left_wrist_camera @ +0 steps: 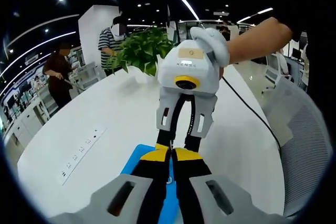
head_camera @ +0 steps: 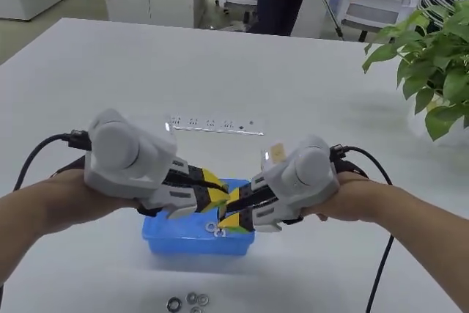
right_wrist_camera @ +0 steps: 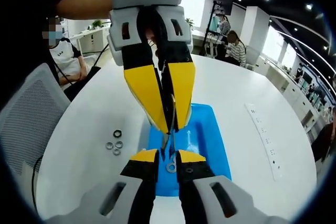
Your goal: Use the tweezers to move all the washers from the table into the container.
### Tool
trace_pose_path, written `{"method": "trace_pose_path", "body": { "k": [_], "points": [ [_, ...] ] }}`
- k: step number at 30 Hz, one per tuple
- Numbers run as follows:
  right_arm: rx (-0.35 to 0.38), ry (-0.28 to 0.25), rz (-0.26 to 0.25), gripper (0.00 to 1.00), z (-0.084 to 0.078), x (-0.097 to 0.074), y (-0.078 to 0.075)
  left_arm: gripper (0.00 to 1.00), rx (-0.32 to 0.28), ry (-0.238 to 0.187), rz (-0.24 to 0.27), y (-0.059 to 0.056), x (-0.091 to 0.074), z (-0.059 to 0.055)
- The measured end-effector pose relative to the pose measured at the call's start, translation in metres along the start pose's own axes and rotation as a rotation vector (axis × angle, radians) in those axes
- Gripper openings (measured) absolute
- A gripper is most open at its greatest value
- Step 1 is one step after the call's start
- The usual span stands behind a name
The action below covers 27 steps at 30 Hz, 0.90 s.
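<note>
The left tongs [left_wrist_camera: 171, 153] clench tweezers [right_wrist_camera: 168, 142] over the blue container [right_wrist_camera: 210, 135] at frame centre. The right tongs [right_wrist_camera: 168, 157] flank the tips, grip unclear. Loose washers [right_wrist_camera: 114, 142] lie left on the bench [right_wrist_camera: 79, 129].

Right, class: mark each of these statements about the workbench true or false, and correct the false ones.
1. The container is blue. True.
2. All the washers are already in the container. False: four washers lie on the table beside it.
3. The left gripper is shut on the tweezers. True.
4. The power strip lies inside the container. False: it lies on the table, beyond the container.
5. A leafy plant stands at one side of the table. True.
</note>
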State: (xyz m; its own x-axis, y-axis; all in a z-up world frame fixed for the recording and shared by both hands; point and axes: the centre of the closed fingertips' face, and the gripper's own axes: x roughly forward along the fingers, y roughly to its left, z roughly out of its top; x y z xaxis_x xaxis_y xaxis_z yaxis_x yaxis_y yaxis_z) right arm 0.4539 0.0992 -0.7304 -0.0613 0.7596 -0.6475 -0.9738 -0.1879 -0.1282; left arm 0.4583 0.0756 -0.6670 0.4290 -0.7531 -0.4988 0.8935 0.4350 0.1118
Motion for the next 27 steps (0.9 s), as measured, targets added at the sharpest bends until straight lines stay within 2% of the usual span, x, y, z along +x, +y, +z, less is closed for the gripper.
{"method": "trace_pose_path", "body": {
  "k": [11,16,18,27],
  "points": [
    [0.013,-0.013,-0.027,0.23,0.007,-0.014,0.006,0.06,0.007,-0.004,0.005,-0.008,-0.011,0.011],
    [0.032,-0.021,-0.040,0.28,0.011,-0.022,0.011,0.06,0.007,-0.002,0.012,-0.011,-0.017,0.013],
    [0.067,-0.017,-0.052,0.33,0.011,-0.025,0.012,0.06,0.007,-0.002,0.011,-0.014,-0.019,0.014],
    [0.095,-0.023,-0.080,0.43,0.010,-0.036,0.023,0.06,0.009,-0.014,0.012,-0.025,-0.029,0.018]
  ]
}}
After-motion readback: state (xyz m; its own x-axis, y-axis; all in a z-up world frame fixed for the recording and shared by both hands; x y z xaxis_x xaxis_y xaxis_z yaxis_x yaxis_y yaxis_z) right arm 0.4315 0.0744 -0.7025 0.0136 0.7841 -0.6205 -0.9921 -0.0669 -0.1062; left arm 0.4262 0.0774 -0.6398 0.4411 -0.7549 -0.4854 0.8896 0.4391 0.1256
